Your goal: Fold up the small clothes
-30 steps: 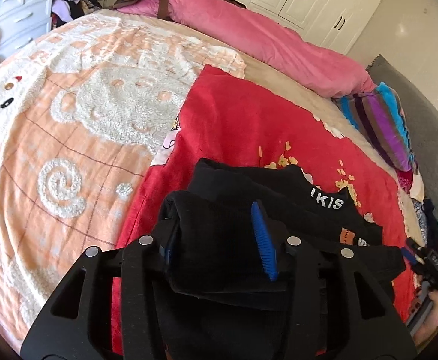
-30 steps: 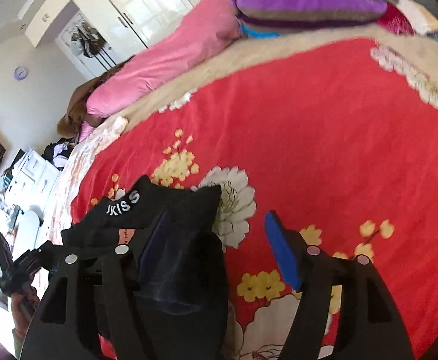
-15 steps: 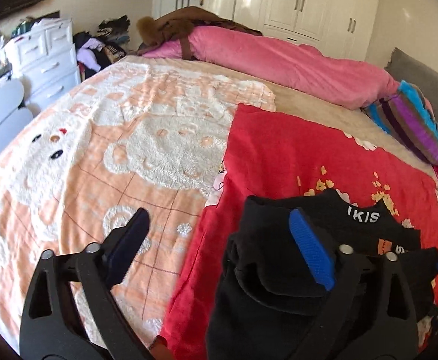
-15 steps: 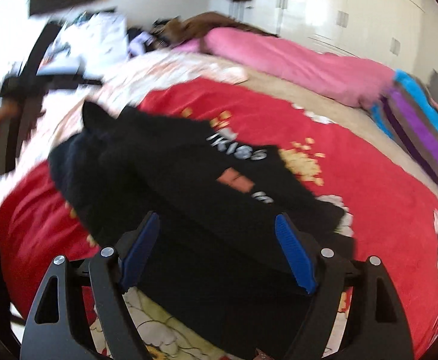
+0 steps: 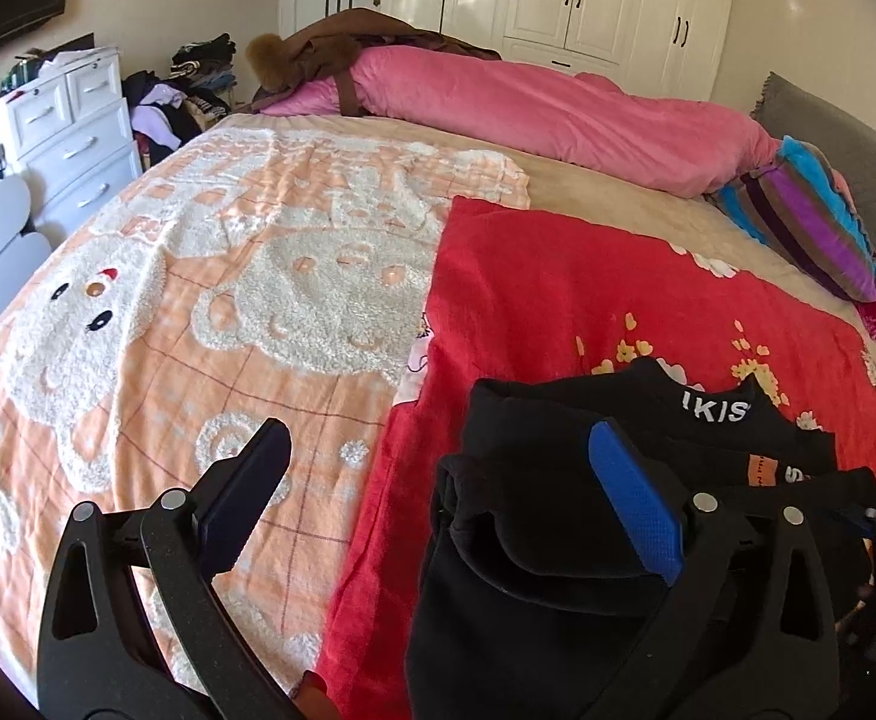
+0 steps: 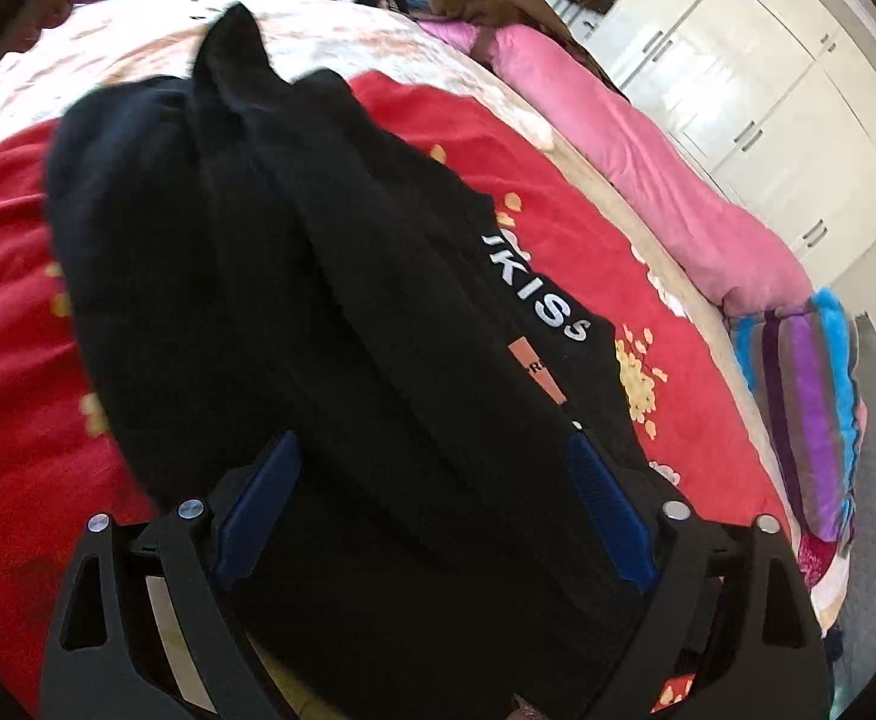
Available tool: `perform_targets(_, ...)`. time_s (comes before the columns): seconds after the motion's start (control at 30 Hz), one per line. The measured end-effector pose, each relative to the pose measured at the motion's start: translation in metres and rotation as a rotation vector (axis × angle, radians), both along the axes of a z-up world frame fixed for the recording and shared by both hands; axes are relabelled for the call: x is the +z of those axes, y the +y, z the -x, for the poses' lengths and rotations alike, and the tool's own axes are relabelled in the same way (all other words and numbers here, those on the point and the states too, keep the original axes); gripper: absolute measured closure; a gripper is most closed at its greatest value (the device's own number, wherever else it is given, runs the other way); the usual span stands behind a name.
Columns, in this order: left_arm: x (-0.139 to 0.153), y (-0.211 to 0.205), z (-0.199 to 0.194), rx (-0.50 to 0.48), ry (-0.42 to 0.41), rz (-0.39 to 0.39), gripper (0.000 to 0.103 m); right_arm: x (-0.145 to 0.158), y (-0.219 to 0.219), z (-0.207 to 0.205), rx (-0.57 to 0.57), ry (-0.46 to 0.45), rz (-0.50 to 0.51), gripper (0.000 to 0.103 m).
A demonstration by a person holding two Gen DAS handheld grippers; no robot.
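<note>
Released black garment [image 6: 342, 312] lies lengthwise away from right hand-held gripper [image 6: 432, 510]

Red floral blanket [image 5: 606, 300] beside peach blanket [image 5: 198, 276]; pink duvet [image 5: 546, 108], striped pillow [image 5: 810, 228] behind.

White lettering on black garment [image 5: 558, 552], along a band near its edge: reads "IKIS" [image 5: 713, 410] in left wrist view, first and last letters cut off by folds. Same band in right wrist view reads "KISS" [image 6: 537, 288], with a partly hidden stroke ahead of the K. Small orange patch [image 6: 539, 377] on garment just below that lettering: dark print, only "PR" legible in right wrist view, rest folded under. Same patch [image 5: 760, 470] in left wrist view too small to read. More white letters just beside patch, partly covered, unreadable. No other legible text anywhere.
</note>
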State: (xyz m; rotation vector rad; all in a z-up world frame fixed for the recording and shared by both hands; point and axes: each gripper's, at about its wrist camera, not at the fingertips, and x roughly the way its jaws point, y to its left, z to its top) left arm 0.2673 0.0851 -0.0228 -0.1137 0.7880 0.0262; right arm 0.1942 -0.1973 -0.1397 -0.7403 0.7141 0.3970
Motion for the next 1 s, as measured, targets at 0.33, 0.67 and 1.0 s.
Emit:
perform_targets(0.33, -0.005, 0.007, -0.004, 0.008, 0.015, 0.042, 0.01, 0.054, -0.026, -0.075, -0.152, 0.133, -0.284, 0.08)
perform_targets(0.67, -0.016, 0.005, -0.007, -0.003, 0.041, 0.046, 0.01, 0.065, -0.055, -0.147, -0.367, 0.125, -0.377, 0.051)
perform_targets(1.0, -0.008, -0.002, -0.005, -0.021, 0.021, 0.035, 0.01, 0.081, -0.111, -0.058, -0.448, 0.068, -0.544, 0.028)
